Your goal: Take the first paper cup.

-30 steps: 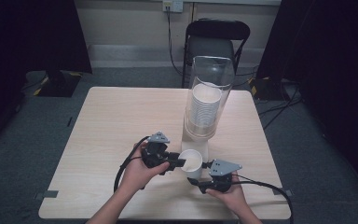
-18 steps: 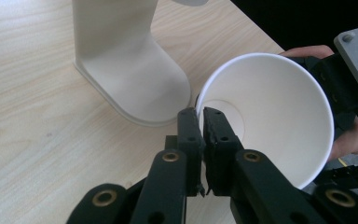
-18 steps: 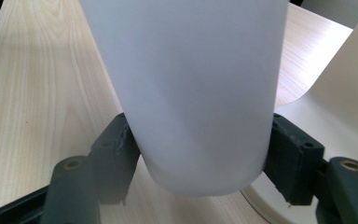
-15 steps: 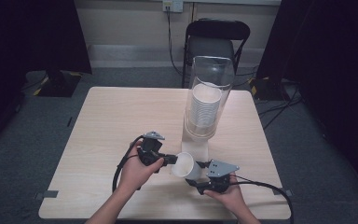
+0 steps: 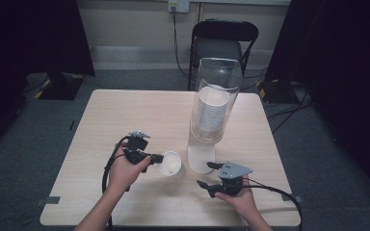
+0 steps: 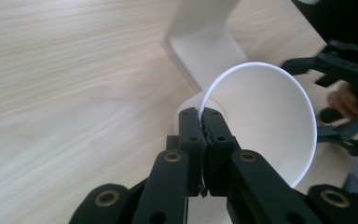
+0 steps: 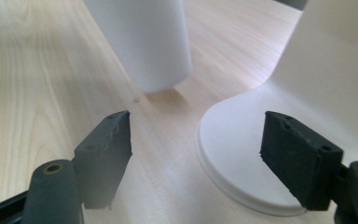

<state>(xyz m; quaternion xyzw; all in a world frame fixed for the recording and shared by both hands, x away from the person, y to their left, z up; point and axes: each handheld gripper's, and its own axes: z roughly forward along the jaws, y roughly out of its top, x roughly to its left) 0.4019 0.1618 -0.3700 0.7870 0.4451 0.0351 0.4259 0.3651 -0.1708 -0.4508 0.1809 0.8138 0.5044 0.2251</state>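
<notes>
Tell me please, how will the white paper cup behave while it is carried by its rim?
The paper cup is probably very light, since the left gripper holds it by a pinch on the rim alone. Its thin wall may well bend under a harder squeeze. Lying on its side, it would likely roll.

Overhead cam — gripper cams close; shared table (image 5: 125,110).

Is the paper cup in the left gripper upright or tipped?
Tipped: the paper cup lies sideways, its empty mouth facing the camera, with the left gripper shut on its rim.
</notes>
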